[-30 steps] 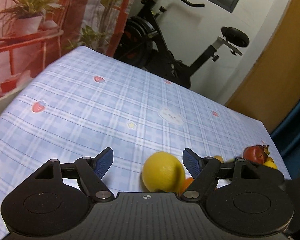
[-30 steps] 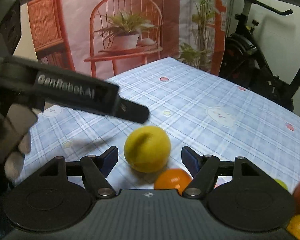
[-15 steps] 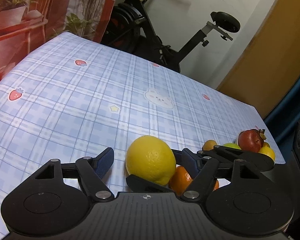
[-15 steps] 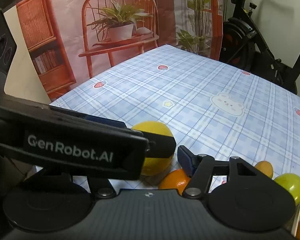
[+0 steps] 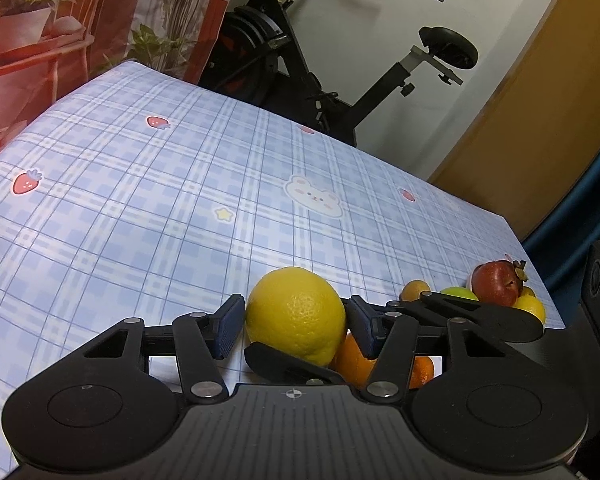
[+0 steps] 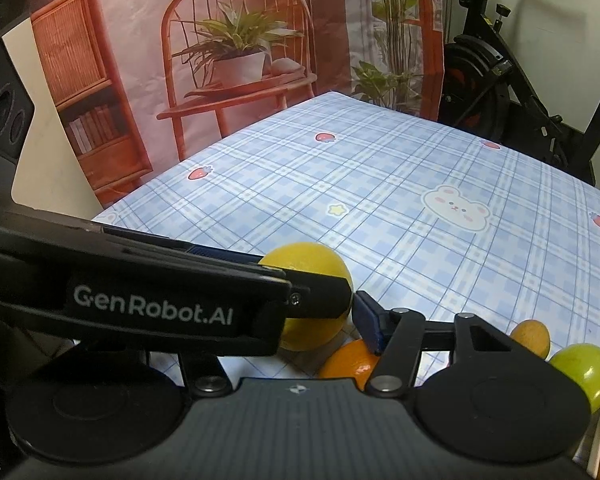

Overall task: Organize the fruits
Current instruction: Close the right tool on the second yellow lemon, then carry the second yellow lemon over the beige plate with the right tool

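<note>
A large yellow lemon (image 5: 296, 314) lies on the blue checked tablecloth (image 5: 180, 184). My left gripper (image 5: 294, 322) is shut on it, both blue pads touching its sides. An orange (image 5: 356, 360) lies just behind and right of the lemon. In the right wrist view the lemon (image 6: 312, 264) sits ahead, crossed by the left gripper's arm (image 6: 148, 304). My right gripper (image 6: 300, 320) is around the lemon too; its right pad (image 6: 366, 320) is close beside the fruit, its left finger hidden. The orange (image 6: 348, 362) lies under that pad.
A pile of fruit lies at the table's right edge: a red apple (image 5: 496, 282), a green fruit (image 5: 458, 293), a small brownish fruit (image 5: 414, 290) and a yellow one (image 5: 532, 306). An exercise bike (image 5: 300, 60) stands beyond the table's far edge.
Both grippers moved in on the lemon from either side. My left gripper's jaws closed from wide open onto the lemon. The right gripper's fingers narrowed around it.
</note>
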Demonstrator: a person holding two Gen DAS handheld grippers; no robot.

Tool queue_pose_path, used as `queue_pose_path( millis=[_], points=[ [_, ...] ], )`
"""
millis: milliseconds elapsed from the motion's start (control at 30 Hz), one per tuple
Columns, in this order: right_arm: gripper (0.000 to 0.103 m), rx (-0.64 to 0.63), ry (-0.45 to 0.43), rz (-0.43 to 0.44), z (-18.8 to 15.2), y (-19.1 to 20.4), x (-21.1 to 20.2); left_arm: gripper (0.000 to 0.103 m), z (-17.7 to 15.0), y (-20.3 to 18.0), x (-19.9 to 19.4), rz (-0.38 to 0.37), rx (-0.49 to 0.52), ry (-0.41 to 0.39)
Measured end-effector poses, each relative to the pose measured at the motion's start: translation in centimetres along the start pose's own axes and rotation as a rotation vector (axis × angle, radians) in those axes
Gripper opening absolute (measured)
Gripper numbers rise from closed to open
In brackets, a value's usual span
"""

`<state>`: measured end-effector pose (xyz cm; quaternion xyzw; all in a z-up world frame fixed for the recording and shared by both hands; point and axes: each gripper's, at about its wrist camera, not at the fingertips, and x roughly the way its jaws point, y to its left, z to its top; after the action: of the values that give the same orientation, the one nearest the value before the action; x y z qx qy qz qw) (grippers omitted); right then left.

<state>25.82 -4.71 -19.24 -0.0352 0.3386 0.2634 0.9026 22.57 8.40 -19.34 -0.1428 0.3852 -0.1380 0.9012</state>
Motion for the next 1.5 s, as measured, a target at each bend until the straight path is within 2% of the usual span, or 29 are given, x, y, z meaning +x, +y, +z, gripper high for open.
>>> queue_pose_path(
  millis=[333, 633, 1000, 1267, 1500],
  points=[
    [0.060, 0.019, -0.043, 0.001, -0.3, 0.1, -1.8, 0.059, -0.2, -1.3, -1.6, -0.010, 0.027, -0.029],
    [0.060, 0.067, -0.147, -0.021, -1.4, -0.9, -6.3, 0.059, -0.2, -5.9, -2.8, -0.018, 0.116, -0.066],
    [0.060, 0.224, -0.269, -0.085, -4.3, -5.1, -13.0, 0.059, -0.6, -15.2, -1.1, -0.063, 0.325, -0.055],
    [0.060, 0.365, -0.333, -0.188, -7.5, -10.0, -18.2, 0.059, -1.8, -22.6, 2.4, -0.150, 0.499, -0.001],
    [0.060, 0.473, -0.346, -0.282, -10.7, -14.2, -22.2, 0.059, -3.2, -27.9, 5.9, -0.243, 0.582, 0.063]
  ],
)
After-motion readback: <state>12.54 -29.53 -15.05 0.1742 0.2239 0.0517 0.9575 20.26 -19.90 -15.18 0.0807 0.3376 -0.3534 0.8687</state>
